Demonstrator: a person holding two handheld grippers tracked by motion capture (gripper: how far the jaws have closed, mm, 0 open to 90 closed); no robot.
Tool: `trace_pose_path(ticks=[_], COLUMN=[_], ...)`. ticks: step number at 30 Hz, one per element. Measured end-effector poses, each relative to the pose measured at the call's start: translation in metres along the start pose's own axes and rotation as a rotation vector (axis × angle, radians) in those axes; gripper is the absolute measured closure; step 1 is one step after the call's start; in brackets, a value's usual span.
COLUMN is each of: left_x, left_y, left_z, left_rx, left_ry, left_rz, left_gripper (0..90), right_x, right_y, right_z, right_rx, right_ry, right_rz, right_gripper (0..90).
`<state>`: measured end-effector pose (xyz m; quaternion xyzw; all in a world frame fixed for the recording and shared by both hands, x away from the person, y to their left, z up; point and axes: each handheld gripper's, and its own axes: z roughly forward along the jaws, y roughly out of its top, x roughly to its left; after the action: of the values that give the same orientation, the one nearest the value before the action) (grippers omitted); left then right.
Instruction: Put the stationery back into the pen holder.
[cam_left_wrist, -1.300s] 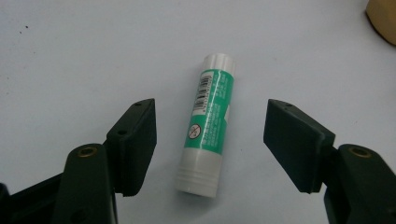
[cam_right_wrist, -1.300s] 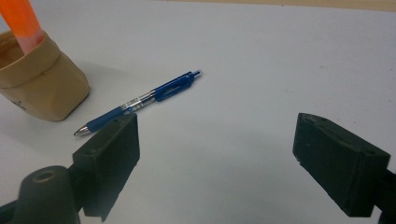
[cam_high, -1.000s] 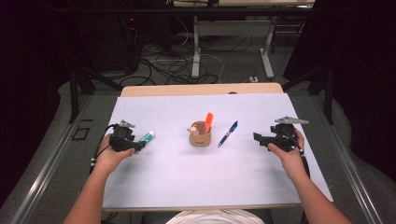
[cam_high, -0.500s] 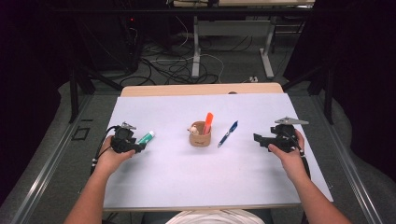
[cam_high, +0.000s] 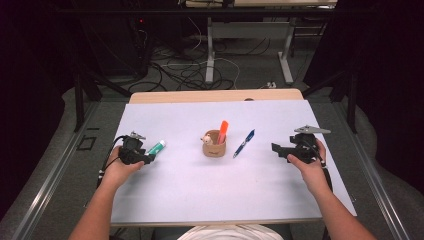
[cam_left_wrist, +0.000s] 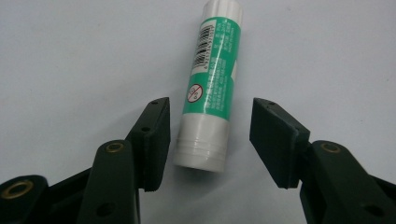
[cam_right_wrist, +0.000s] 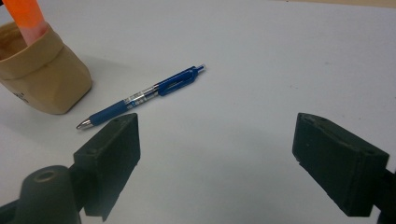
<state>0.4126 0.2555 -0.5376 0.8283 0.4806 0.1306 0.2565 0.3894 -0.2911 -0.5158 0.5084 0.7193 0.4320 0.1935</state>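
A green-and-white glue stick (cam_left_wrist: 211, 88) lies on the white table cover, its capped end between the jaws of my left gripper (cam_left_wrist: 210, 101). Those jaws have just been closing. The left pad sits almost against the tube, and a gap shows at the right pad. In the high view the left gripper (cam_high: 149, 157) is at the table's left, pointing right at the glue stick (cam_high: 156, 147). My right gripper (cam_high: 276, 148) rests at the right, open, with bare table between its pads (cam_right_wrist: 217, 119).
A small tan pouch (cam_high: 214, 148) stands mid-table with an orange highlighter (cam_high: 222, 131) upright in it. A blue pen (cam_high: 244, 143) lies just right of it, ahead and left of the right gripper's jaws (cam_right_wrist: 144, 95). The white cover (cam_high: 200, 200) stretches toward the person.
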Motion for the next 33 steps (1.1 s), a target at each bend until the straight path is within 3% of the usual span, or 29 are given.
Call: trace_pose_path(ticks=[13, 23, 33], left_x=[0.0033, 0.0060, 0.0079], left_y=[-0.0035, -0.0031, -0.0026], left_z=[0.0017, 0.0026, 0.0025], left_rx=[0.044, 0.054, 0.057], left_ry=[-0.002, -0.025, -0.045], left_rz=[0.013, 0.081, 0.111], left_gripper=[55.9, 63.2, 64.7], right_x=[-0.0008, 0.0002, 0.0004], right_y=[-0.0004, -0.0007, -0.0008], right_z=[0.0005, 0.0009, 0.0009], right_rx=[0.006, 0.006, 0.007], right_ry=[-0.002, 0.003, 0.005], right_rz=[-0.008, -0.006, -0.005], right_gripper=[14.5, 14.5, 14.5])
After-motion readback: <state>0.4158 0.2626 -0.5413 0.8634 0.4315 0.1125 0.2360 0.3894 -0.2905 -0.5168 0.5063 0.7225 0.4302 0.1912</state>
